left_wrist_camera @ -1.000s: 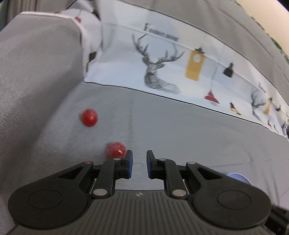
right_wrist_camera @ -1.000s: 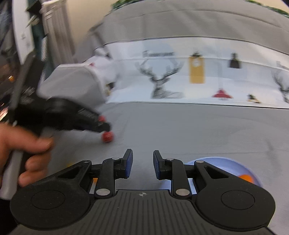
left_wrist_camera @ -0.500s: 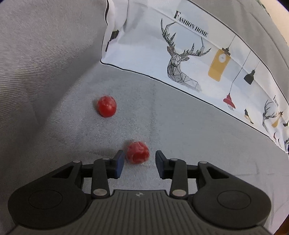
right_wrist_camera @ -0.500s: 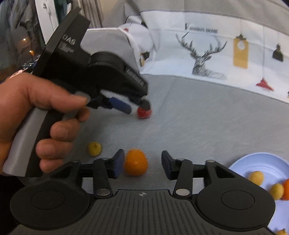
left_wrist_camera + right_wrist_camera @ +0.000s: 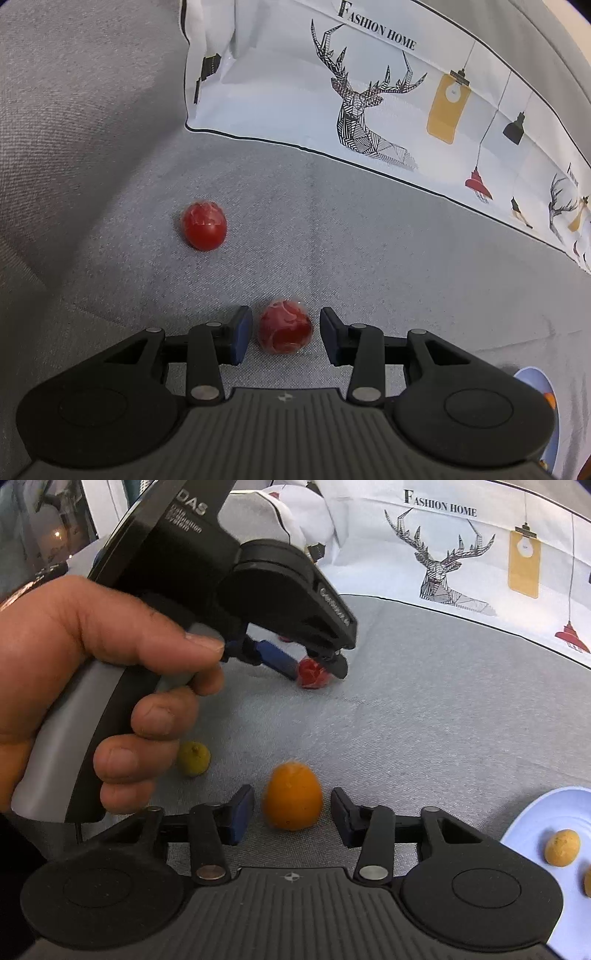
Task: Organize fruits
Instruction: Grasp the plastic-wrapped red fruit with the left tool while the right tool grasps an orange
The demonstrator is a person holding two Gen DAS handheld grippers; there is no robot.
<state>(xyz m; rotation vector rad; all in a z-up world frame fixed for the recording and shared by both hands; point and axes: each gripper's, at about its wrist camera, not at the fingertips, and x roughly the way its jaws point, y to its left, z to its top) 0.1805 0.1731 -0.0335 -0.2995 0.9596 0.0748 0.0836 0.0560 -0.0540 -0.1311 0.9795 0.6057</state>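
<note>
At lower centre of each view, the left gripper [image 5: 284, 338] opens around a round red fruit [image 5: 285, 327], untouched, while the right gripper [image 5: 291, 818] closes around an oval orange fruit [image 5: 292, 799], pads not yet touching.

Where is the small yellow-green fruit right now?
In the right wrist view, the small yellow-green fruit lies on the grey fabric surface, left of the orange oval fruit, just below the person's hand.

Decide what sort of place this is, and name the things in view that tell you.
Probably a living room: the fruits lie on a grey fabric sofa seat, a cushion printed "Fashion Home" with a deer leans at the back, and a light blue plate holds small fruits.
</note>
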